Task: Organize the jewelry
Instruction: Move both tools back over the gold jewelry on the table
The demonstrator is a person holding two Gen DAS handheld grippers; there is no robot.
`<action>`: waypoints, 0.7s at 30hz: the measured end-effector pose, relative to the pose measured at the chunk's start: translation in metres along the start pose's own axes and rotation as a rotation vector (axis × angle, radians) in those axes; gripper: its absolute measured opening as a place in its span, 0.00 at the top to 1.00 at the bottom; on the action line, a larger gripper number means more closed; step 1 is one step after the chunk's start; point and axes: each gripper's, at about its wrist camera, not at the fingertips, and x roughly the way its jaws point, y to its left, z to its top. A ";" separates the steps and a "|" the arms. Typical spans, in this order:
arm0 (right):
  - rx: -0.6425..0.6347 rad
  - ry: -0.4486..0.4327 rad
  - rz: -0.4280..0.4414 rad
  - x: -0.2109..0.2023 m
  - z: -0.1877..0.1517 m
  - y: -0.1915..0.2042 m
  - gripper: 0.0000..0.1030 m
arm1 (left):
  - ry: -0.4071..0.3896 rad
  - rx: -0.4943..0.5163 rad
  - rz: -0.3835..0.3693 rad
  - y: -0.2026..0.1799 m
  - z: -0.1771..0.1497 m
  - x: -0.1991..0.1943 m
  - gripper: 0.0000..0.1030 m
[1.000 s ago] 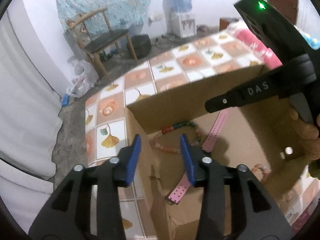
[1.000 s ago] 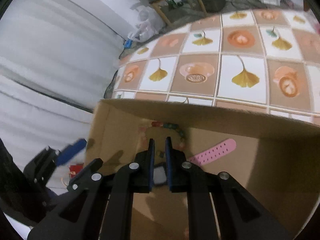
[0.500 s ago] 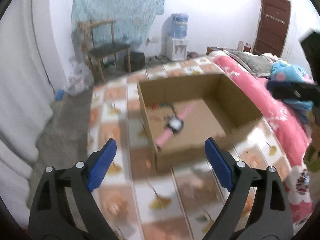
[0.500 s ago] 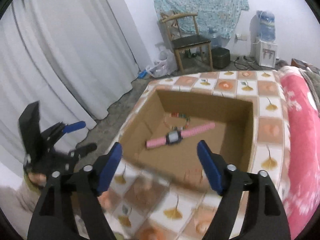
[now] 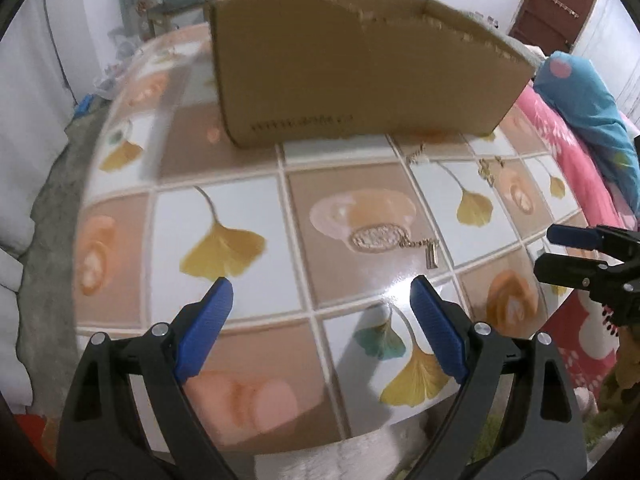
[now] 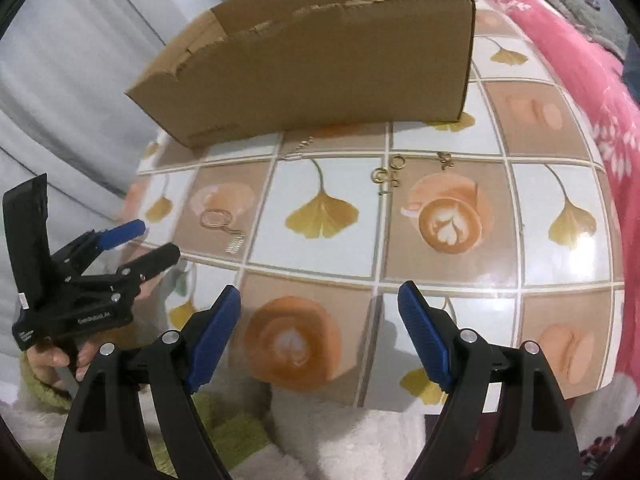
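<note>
A gold ring with a short chain and charm [image 5: 376,238] [image 6: 216,218] lies on the tiled tabletop [image 5: 224,216], just ahead of my left gripper [image 5: 322,296], which is open and empty. Further back, near the cardboard box [image 5: 360,60] [image 6: 320,68], lie a thin chain [image 6: 296,150] and several small gold hoops [image 6: 386,174]. My right gripper [image 6: 320,300] hovers open and empty over the table's near edge. Each gripper shows from the side in the other's view: the right [image 5: 546,252], the left [image 6: 154,240]. The box's inside is hidden.
Pink floral bedding [image 6: 580,52] borders the table on the right, with a blue cloth [image 5: 588,100] on it. White curtains [image 6: 60,92] hang to the left. A hand in a green sleeve [image 6: 48,364] holds the left gripper. White fluffy fabric [image 6: 340,432] lies below the table's near edge.
Both grippers pulled back out of the box to the table's near edge and opened wide. The right one let go of the pink watch, which stayed in the box.
</note>
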 end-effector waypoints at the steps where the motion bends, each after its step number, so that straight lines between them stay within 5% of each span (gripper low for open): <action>1: -0.018 -0.011 -0.023 0.001 0.000 0.002 0.23 | 0.002 0.002 0.001 -0.001 0.000 0.003 0.16; 11: -0.048 0.001 -0.096 0.023 -0.006 0.007 0.23 | -0.003 0.096 0.106 -0.018 -0.002 0.012 0.08; 18: -0.047 -0.007 -0.139 0.029 -0.004 0.006 0.23 | -0.002 0.106 0.103 -0.018 -0.003 0.011 0.07; 21: -0.042 -0.003 -0.152 0.032 -0.004 0.004 0.14 | 0.014 0.103 0.109 -0.018 -0.002 0.013 0.06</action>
